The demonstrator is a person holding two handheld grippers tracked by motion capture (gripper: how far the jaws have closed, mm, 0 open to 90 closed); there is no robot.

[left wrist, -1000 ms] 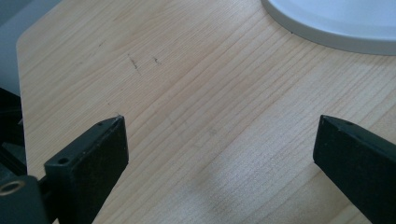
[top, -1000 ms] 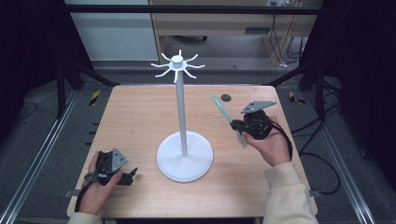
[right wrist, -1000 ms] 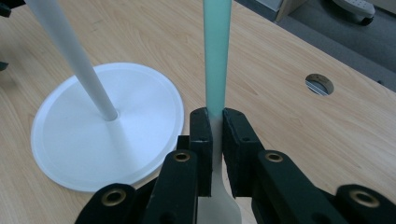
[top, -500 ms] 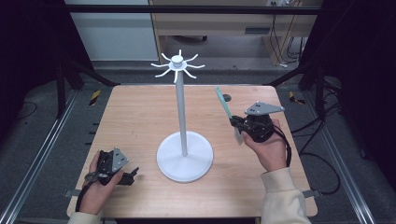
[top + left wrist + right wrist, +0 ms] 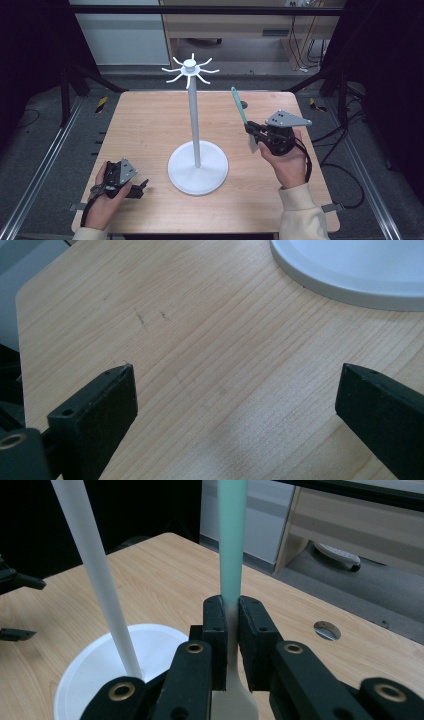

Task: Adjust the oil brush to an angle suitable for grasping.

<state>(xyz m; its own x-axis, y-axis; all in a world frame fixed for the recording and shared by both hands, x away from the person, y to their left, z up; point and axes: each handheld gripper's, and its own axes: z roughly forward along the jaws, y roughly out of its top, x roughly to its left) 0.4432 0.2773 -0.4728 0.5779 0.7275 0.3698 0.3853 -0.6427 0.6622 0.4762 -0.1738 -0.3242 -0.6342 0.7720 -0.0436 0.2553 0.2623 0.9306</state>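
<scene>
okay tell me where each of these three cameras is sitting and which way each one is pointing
High view: above the person's side of the table, looking forward and down; both forearms, the left gripper and right gripper show.
Left gripper view: rides the left gripper low over the tabletop; its two black jaws stand wide apart, the white stand base ahead.
Right gripper view: rides the right gripper, looking along jaws clamped on a green-handled spatula, the stand pole beside it.
Shared: all three views show the white stand and the wooden table.

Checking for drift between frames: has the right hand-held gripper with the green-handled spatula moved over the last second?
Yes. The right hand-held gripper has lifted the spatula slightly up and away from the white stand.
</scene>
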